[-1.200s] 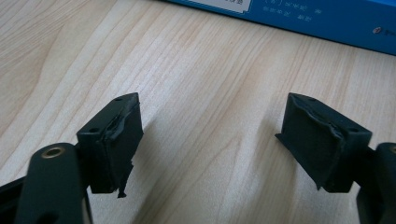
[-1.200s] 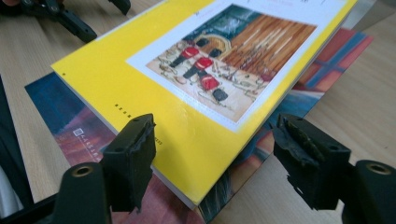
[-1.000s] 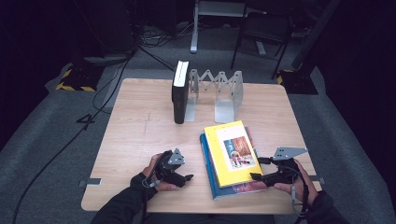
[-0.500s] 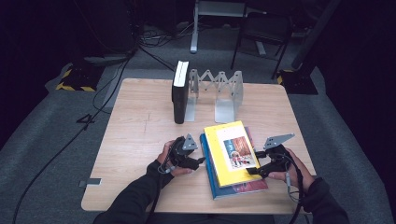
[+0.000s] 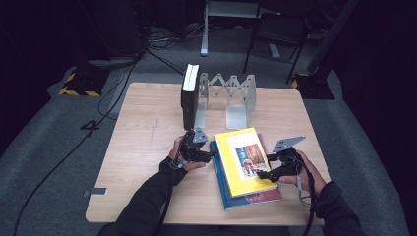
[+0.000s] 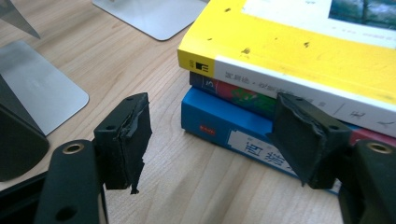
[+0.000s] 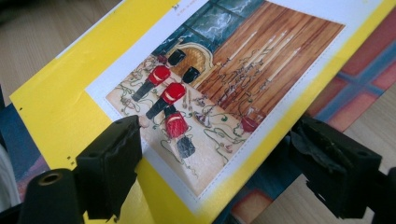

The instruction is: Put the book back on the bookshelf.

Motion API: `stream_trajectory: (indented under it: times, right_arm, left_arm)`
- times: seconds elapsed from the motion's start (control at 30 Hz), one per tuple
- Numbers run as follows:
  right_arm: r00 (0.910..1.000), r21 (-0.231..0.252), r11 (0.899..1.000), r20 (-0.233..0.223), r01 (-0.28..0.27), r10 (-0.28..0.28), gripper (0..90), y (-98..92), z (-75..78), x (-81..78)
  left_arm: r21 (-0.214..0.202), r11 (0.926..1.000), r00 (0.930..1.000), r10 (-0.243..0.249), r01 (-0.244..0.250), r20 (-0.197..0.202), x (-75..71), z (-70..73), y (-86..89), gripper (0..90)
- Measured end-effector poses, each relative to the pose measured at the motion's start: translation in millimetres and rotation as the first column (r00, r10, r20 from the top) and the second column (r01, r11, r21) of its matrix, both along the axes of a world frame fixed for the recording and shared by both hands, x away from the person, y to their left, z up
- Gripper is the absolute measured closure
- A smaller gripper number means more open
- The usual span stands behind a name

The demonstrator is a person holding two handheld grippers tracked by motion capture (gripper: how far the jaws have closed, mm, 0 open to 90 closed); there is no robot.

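- Three books lie stacked flat on the counter (image 5: 147,147), near the person's edge: yellow book (image 5: 244,160) on top, a red-spined book (image 6: 243,97) in the middle, blue book (image 5: 223,189) at the bottom
- The stack is askew, spines stepped rather than flush; that leaves the yellow book's corner overhanging and easy to get at from either side
- Left tongs (image 5: 209,156) come in low at the spine side of the stack; they have just been closing a little but remain apart, with nothing between them, one jaw in front of the blue spine in the left gripper view
- Right tongs (image 5: 263,173) sit over the opposite edge of the yellow book, jaws spread, one above the cover picture and one past the book's edge; no grip that I can see, and they have just been opening slightly
- One hand each side suggests a two-sided lift of the top book
- Metal bookends (image 5: 236,98) stand at the far side with a black book (image 5: 189,96) already upright against them, likely where the stack is bound
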State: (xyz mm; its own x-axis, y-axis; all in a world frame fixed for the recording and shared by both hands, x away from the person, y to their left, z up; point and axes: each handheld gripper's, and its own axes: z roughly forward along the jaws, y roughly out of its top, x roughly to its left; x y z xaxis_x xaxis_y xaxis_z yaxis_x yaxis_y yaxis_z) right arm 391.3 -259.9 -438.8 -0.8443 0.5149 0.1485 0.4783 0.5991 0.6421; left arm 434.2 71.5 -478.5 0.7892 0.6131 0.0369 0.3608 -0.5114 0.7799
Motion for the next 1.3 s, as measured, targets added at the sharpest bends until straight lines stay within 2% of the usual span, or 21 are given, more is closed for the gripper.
stream_trajectory:
  times: [0.13,0.23,0.33,0.43,0.6,0.7,0.77,0.87,0.97,1.0,1.07,1.2,1.3]
  right_arm:
    - [0.9997,0.025,1.000,0.024,0.009,-0.010,26.0,-2.3,0.4,-0.3]
    - [0.9992,0.040,0.999,0.030,-0.028,0.027,32.0,0.7,0.5,-2.9]
    - [0.9984,0.045,0.998,0.035,-0.047,0.045,35.3,3.9,1.6,-4.8]
    - [0.9985,0.061,0.997,0.036,-0.042,0.040,36.1,5.9,0.5,-3.4]
    - [0.9964,0.098,0.994,0.077,-0.041,0.034,36.1,7.9,-0.4,-0.7]
    - [0.9962,0.110,0.993,0.081,-0.042,0.034,35.7,9.4,0.3,3.4]
    - [0.9967,0.143,0.989,0.076,-0.038,0.027,36.8,11.1,-0.3,7.5]
    - [0.9965,0.173,0.983,0.065,-0.062,0.051,51.2,17.6,-1.0,9.7]
    - [0.9930,0.165,0.982,0.090,-0.091,0.077,62.8,23.4,0.3,8.0]
    - [0.9930,0.165,0.982,0.090,-0.091,0.077,62.8,23.4,0.3,8.0]
    - [0.9921,0.211,0.972,0.096,-0.099,0.080,69.5,20.2,3.4,6.2]
    - [0.9877,0.224,0.968,0.129,-0.115,0.088,72.1,18.2,4.4,1.1]
    - [0.9822,0.242,0.962,0.166,-0.127,0.087,72.7,16.2,5.5,-3.0]
  left_arm:
    - [0.026,0.9997,1.0000,0.006,-0.006,0.003,7.2,-1.7,-0.9,28.8]
    - [0.016,0.9993,0.9994,0.034,-0.034,-0.007,13.8,-4.4,1.7,29.2]
    - [0.012,0.9991,0.9991,0.041,-0.041,-0.011,15.9,-5.0,3.5,31.6]
    - [0.016,0.9994,0.9994,0.031,-0.031,-0.012,15.8,-5.4,3.3,34.8]
    - [0.015,0.9995,0.9995,0.028,-0.028,-0.013,16.0,-5.7,3.6,37.7]
    - [0.007,0.9993,0.9992,0.036,-0.036,-0.016,16.2,-6.2,4.0,38.7]
    - [0.007,0.9993,0.9992,0.036,-0.036,-0.014,16.1,-6.2,4.1,38.7]
    - [0.000,0.9993,0.9992,0.037,-0.037,-0.016,16.1,-6.2,4.6,38.7]
    - [-0.003,0.9994,0.9992,0.036,-0.036,-0.016,16.0,-6.3,4.7,38.8]
    - [-0.003,0.9994,0.9992,0.036,-0.036,-0.016,16.0,-6.3,4.7,38.8]
    - [-0.026,0.9990,0.9993,0.036,-0.036,-0.013,15.4,-3.9,5.9,38.8]
    - [-0.029,0.9992,0.9996,0.028,-0.028,0.001,14.7,-1.0,6.1,38.8]
    - [-0.054,0.9983,0.9998,0.021,-0.021,0.001,14.7,2.9,6.8,38.5]
